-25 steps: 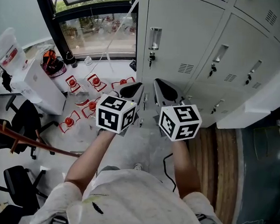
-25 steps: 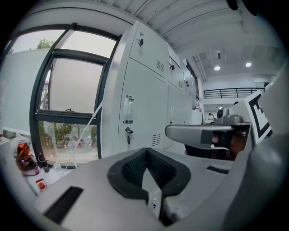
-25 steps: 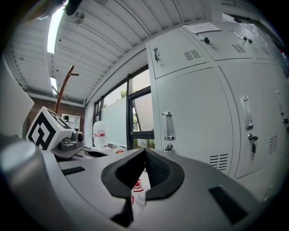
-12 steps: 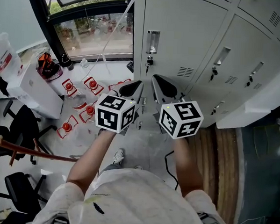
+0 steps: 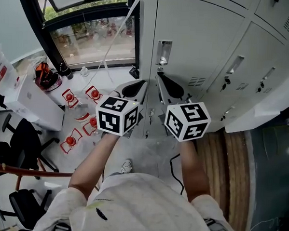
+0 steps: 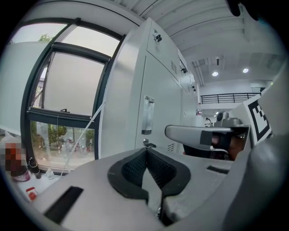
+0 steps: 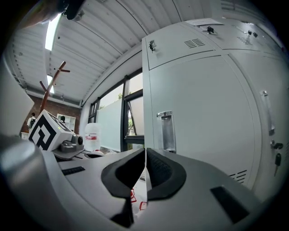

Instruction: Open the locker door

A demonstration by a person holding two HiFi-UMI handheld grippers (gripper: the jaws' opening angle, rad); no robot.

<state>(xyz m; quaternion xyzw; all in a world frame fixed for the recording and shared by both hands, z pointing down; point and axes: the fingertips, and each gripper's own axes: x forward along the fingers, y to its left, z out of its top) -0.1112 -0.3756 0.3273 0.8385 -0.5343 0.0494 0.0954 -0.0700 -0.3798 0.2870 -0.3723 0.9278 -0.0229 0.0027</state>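
Window [image 5: 93, 35] bounds the lockers. Left gripper [image 5: 135, 88] and right gripper [image 5: 166, 87], jaws pressed together and empty, sit below the closed locker door's [image 5: 197, 38] recessed handle [image 5: 163, 52]. Approach step, probably; next move calls for engaging the handle.

Open air runs ahead to the locker door [image 5: 201, 38] — red-and-white clutter [image 5: 81, 115] sits low at left.

Arms forward, left gripper [image 5: 142, 83] and right gripper [image 5: 159, 79] side by side, jaws together.
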